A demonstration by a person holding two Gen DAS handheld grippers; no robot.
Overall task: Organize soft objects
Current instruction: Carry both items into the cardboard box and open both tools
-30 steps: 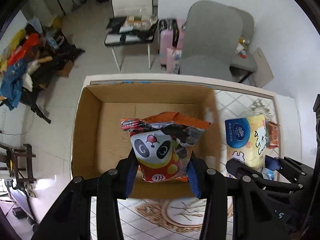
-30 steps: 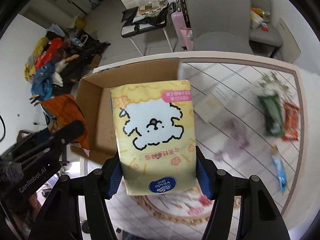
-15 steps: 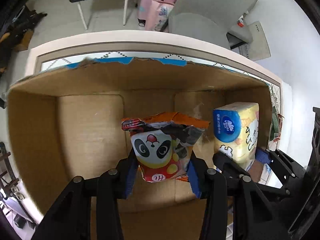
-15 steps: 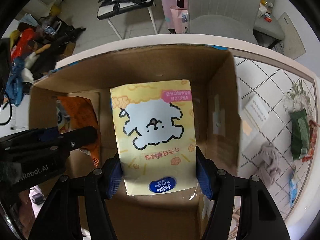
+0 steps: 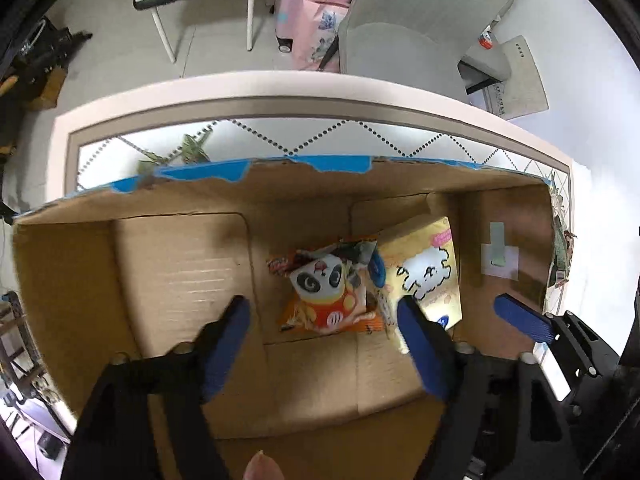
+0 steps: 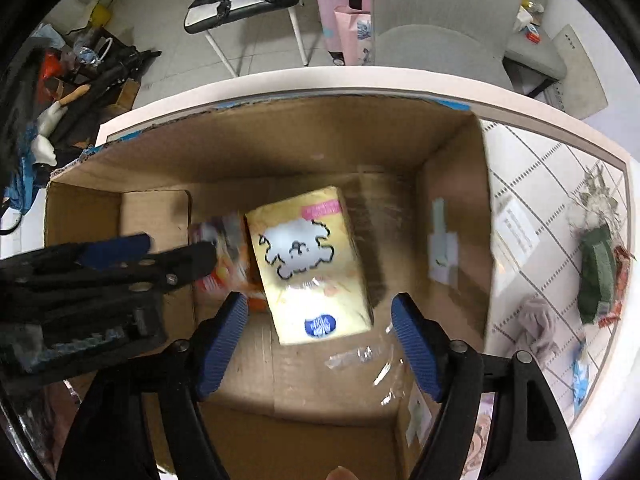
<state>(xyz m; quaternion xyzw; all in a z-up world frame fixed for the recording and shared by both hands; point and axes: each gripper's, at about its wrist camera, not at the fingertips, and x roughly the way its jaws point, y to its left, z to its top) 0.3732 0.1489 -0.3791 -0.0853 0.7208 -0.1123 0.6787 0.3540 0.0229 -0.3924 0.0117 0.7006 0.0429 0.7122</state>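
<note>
A panda snack bag (image 5: 330, 294) lies on the floor of the open cardboard box (image 5: 180, 272). A yellow tissue pack (image 5: 430, 276) with a white dog drawing lies beside it on the right. My left gripper (image 5: 324, 312) is open above the snack bag, not touching it. In the right wrist view the tissue pack (image 6: 310, 262) lies in the box (image 6: 320, 140), and my right gripper (image 6: 320, 308) is open just above it. The snack bag (image 6: 224, 256) shows blurred at its left, partly hidden by the left gripper.
The box stands on a white tiled table (image 6: 552, 184). To the box's right lie a green packet (image 6: 598, 276), a red packet (image 6: 620, 280), a grey cloth (image 6: 538, 326) and a blue packet (image 6: 580, 376). Grey chairs (image 5: 404, 52) and a pink suitcase (image 5: 316, 4) stand beyond the table.
Both grippers have opened. The snack bag and the tissue pack have dropped onto the box floor, side by side.
</note>
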